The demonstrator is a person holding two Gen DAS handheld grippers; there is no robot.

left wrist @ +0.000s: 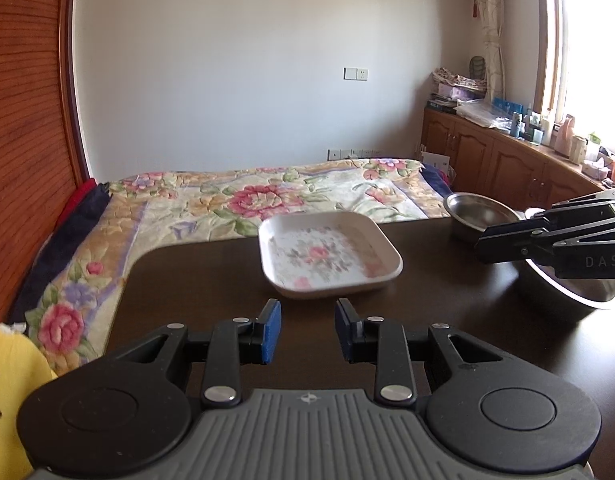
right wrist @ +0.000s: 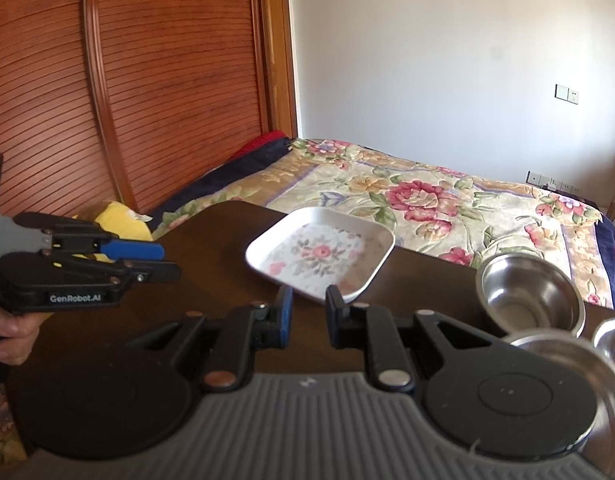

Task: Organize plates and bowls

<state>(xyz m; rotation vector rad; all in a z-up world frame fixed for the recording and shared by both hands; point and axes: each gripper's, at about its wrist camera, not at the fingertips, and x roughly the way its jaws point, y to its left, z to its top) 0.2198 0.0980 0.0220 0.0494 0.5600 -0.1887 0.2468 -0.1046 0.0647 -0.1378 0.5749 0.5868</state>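
A square white plate (left wrist: 329, 254) (right wrist: 319, 254) with a pink flower print lies on the dark table (left wrist: 195, 280). My left gripper (left wrist: 307, 330) hovers open just in front of it, nothing between its blue pads. A small steel bowl (left wrist: 477, 210) (right wrist: 531, 296) stands to the right of the plate. A larger steel bowl (left wrist: 567, 288) (right wrist: 579, 364) sits nearer, partly hidden by my right gripper (left wrist: 483, 246). My right gripper (right wrist: 309, 318) is open and empty, its fingers near the plate's front corner. My left gripper (right wrist: 167, 260) shows at the left.
A third shiny steel rim (right wrist: 611, 336) shows at the right edge. A bed with a floral blanket (left wrist: 259, 196) lies beyond the table's far edge. A yellow object (left wrist: 11, 380) sits left of the table. A hand (right wrist: 11, 336) holds the left gripper.
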